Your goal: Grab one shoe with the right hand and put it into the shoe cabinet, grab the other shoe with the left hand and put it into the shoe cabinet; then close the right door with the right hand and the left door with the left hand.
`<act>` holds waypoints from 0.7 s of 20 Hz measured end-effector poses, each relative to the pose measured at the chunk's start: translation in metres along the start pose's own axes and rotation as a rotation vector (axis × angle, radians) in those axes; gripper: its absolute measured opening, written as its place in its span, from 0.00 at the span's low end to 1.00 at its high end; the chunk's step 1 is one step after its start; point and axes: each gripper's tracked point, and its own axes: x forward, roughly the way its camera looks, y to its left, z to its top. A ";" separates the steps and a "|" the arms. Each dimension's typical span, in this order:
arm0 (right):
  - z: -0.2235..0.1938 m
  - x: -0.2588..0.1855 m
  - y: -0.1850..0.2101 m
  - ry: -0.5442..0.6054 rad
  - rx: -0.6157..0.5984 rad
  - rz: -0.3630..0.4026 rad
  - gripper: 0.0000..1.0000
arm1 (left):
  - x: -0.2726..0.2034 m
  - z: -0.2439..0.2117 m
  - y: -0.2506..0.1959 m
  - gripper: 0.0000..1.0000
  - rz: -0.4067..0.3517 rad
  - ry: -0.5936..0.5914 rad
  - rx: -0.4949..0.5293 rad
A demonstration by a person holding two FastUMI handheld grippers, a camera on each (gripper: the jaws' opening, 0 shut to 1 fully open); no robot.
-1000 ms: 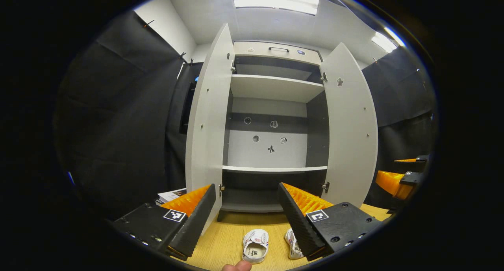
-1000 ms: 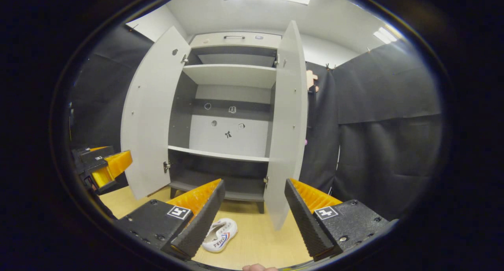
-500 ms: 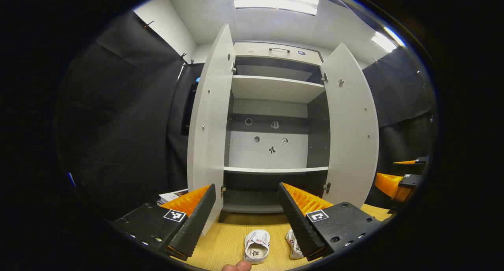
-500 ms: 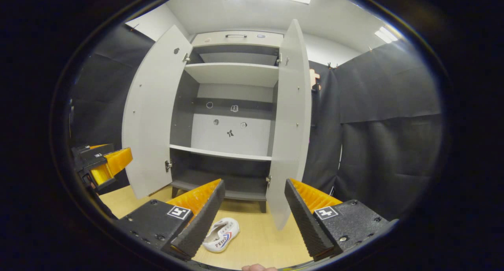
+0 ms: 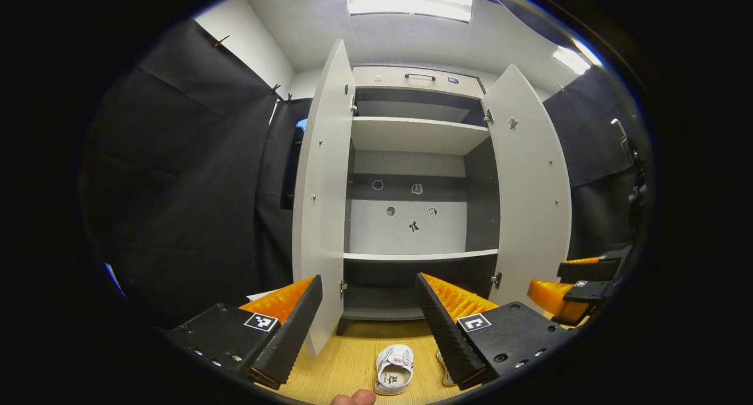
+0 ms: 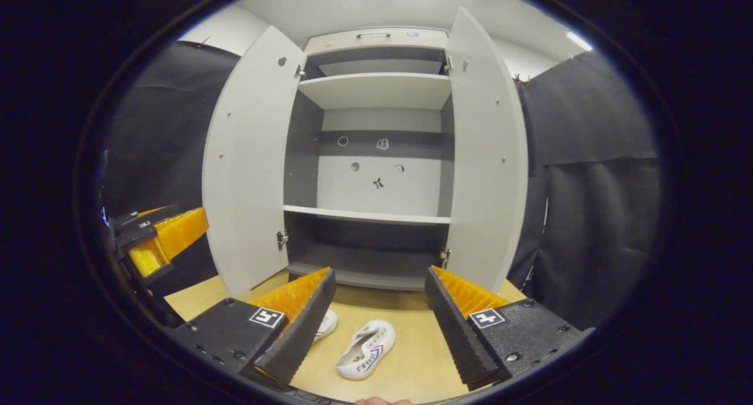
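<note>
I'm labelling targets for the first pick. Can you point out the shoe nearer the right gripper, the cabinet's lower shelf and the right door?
Shoe (image 6: 365, 358): right gripper view, on its side wall.
Lower shelf (image 6: 367, 217): right gripper view, on its front edge.
Right door (image 6: 485, 158): right gripper view, on its inner face.

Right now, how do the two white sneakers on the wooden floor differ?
In the right gripper view, the right white sneaker lies in full sight between the claw fingers, with coloured side markings showing. The left white sneaker is mostly hidden behind the right claw's left finger, only its toe showing. It also lies nearer the grey shoe cabinet. Both rest on the wooden floor, ungrasped.
</note>
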 end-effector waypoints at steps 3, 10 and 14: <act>-0.035 0.026 0.016 0.089 0.038 0.046 0.99 | -0.003 -0.002 0.007 0.95 0.012 0.004 0.001; -0.128 0.072 0.045 0.307 0.105 0.102 0.99 | -0.006 -0.010 0.026 0.95 0.042 0.030 -0.001; -0.176 0.088 0.048 0.404 0.086 0.090 0.96 | -0.005 -0.018 0.036 0.95 0.052 0.048 -0.011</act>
